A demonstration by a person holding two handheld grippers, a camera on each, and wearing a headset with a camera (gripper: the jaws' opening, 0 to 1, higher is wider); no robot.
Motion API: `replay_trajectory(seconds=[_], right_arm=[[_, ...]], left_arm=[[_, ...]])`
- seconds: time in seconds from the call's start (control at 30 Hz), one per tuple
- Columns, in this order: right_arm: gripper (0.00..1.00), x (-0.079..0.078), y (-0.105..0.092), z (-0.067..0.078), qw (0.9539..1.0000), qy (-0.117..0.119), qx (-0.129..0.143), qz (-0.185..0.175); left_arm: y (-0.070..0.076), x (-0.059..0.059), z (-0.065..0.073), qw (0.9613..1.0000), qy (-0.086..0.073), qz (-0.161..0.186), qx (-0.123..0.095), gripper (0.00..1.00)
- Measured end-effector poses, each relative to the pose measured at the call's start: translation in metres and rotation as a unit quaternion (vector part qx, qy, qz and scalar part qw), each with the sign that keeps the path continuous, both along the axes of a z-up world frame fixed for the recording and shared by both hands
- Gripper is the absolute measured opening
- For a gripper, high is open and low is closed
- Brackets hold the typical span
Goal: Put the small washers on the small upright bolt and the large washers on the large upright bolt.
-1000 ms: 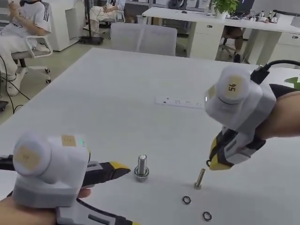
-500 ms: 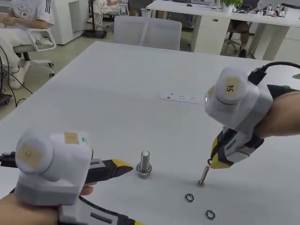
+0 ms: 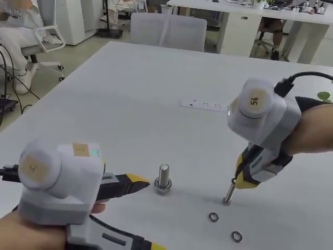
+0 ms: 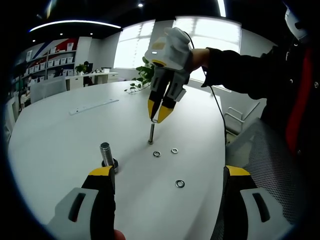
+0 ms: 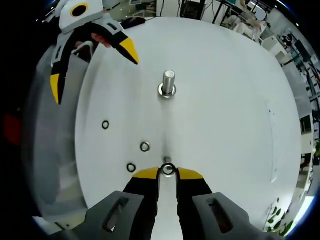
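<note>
White office worktop (image 3: 130,94): the right gripper (image 3: 235,183) has its fingers pinched on a small steel ring washer (image 5: 168,169), held directly above the slim upright steel bolt (image 3: 228,194), evidently for threading. The left gripper (image 4: 168,171), fingers spread wide, waits at nine o'clock of the thick upright steel bolt (image 3: 164,177).

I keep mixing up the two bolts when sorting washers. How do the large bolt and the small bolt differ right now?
The large bolt is thick with a broad collar at its foot; the small bolt is a thin pin. Nothing grips the large bolt, while the right gripper holds a small washer at the small bolt's top. Both are grey metal and stand upright on the white table.
</note>
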State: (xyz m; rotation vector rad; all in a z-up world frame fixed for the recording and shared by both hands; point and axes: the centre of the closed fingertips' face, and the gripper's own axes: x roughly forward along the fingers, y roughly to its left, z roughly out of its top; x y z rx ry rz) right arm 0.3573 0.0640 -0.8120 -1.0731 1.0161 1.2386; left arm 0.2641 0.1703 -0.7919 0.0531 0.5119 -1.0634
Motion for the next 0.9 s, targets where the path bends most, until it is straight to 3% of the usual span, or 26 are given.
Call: replay_trajectory(seconds=[0.9], right_arm=[[0.13,0.002,0.003,-0.017,0.9999,0.011,-0.007,0.002]], left_arm=[[0.005,-0.001,-0.001,1.0,0.003,0.007,0.001,0.89]])
